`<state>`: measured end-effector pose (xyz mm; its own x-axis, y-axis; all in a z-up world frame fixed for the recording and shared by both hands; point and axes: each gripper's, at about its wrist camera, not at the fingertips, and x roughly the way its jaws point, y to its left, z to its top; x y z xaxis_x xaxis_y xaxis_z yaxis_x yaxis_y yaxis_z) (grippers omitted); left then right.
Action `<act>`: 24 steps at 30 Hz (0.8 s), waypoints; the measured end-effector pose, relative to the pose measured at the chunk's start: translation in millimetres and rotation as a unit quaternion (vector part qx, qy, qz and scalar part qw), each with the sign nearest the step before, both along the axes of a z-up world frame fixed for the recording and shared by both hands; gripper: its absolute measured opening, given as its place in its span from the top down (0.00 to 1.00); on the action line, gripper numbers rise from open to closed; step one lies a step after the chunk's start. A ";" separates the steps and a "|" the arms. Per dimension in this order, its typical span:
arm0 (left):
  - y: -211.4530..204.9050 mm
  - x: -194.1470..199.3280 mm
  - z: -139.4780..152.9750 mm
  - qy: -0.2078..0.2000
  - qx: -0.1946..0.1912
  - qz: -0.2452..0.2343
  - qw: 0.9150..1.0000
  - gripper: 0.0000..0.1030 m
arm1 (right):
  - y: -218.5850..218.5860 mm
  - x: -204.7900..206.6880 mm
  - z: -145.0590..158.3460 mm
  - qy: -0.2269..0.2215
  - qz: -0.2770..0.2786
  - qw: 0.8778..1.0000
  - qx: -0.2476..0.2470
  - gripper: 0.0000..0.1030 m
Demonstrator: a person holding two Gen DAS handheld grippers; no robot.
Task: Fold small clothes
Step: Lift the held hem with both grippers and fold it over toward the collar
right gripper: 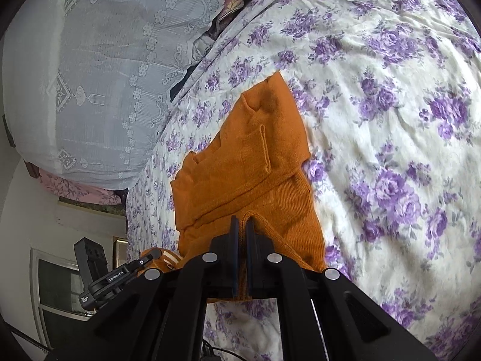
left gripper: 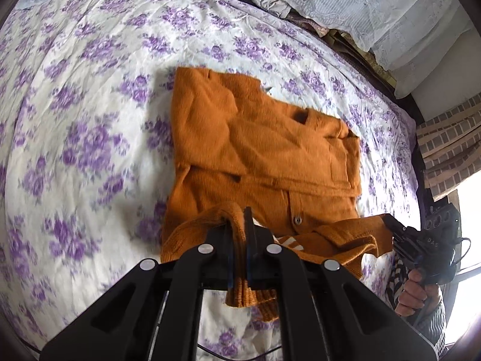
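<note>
Your left gripper (left gripper: 237, 219): jaws nearly shut, pinching near ribbed edge of orange knitted cardigan (left gripper: 258, 150). Your right gripper (right gripper: 242, 225): jaws likewise clamped on same cardigan's near edge, fabric bunched between fingers. Cardigan lies on white bedspread with purple roses (left gripper: 90, 120), far part flat and partly folded, sleeve laid across, button (left gripper: 297, 219) showing, near edge lifted off bed.

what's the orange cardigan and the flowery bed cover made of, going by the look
Orange cardigan: seemingly a soft knit, perhaps wool or acrylic; fine ribbing, fuzzy matte surface, plus a button.
Flowery bed cover: likely thin woven cotton, matte, with printed purple roses and fine creases.
</note>
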<state>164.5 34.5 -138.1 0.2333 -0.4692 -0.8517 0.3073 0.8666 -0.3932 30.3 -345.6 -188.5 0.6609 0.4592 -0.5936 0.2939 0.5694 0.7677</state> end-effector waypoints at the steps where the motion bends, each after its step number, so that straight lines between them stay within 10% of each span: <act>1: -1.7 4.6 0.8 -0.001 0.000 0.000 1.000 0.96 | -1.5 5.0 0.2 -0.002 -0.001 1.000 0.001 0.96; 24: -42.9 125.3 -22.7 -0.001 0.009 0.013 1.000 0.96 | -37.3 132.6 -22.8 0.001 -0.028 1.000 -0.011 0.96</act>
